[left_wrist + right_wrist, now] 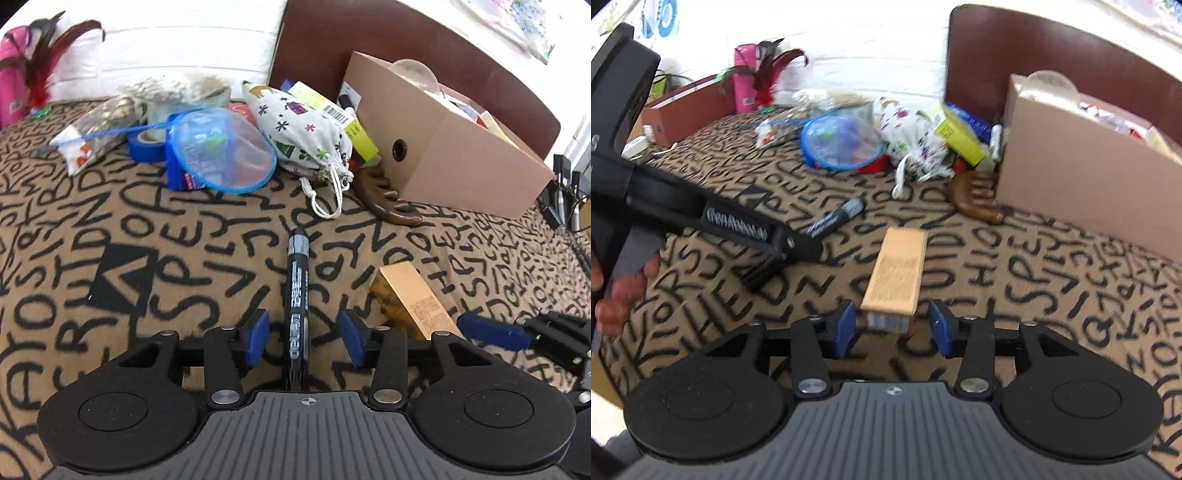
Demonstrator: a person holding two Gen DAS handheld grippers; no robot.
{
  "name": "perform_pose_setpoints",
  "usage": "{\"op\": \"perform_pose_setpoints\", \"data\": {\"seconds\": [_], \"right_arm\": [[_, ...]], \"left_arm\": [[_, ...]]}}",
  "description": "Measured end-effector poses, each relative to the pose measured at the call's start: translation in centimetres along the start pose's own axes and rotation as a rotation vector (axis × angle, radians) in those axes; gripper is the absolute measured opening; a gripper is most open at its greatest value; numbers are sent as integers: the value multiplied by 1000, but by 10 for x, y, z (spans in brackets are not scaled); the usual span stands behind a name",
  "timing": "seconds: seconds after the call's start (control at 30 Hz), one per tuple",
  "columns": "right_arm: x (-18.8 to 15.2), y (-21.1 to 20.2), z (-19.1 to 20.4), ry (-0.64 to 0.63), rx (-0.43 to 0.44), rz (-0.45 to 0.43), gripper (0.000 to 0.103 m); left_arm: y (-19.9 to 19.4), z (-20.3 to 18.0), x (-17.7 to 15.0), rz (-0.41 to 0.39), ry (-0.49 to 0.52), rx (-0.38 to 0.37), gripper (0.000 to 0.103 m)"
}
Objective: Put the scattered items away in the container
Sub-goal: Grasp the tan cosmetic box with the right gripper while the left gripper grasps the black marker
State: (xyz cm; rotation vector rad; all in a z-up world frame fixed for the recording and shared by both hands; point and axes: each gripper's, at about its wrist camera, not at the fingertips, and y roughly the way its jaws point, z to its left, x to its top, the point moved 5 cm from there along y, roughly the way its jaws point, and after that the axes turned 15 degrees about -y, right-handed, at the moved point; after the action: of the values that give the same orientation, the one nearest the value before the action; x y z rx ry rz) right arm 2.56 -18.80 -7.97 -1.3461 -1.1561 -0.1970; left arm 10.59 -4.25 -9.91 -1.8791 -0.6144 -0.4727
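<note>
Black marker (297,295) is lying on the lettered blanket (110,221), running lengthwise between the left gripper's (303,338) spread blue pads, untouched. Tan box (897,273) is sitting just ahead of the right gripper's (892,326) spread pads, lower centre.

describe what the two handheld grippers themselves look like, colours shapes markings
Both match: the left gripper and right gripper have black linkage arms with silver pivot bolts, two round black discs beside a ribbed grey plate with a small crosshair mark, and blue pads on the fingers. In the right view the left gripper's side shows a coil spring and a bare hand on its grey handle.
</note>
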Motion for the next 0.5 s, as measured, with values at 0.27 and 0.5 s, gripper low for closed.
{"op": "perform_pose_setpoints", "data": {"seconds": [0.27, 0.5], "right_arm": [[-1, 21, -8, 38, -25, 58, 45], [2, 26, -9, 33, -18, 63, 45]], "left_arm": [[-3, 4, -3, 36, 72, 6, 11], [4, -5, -1, 35, 111, 11, 35]]}}
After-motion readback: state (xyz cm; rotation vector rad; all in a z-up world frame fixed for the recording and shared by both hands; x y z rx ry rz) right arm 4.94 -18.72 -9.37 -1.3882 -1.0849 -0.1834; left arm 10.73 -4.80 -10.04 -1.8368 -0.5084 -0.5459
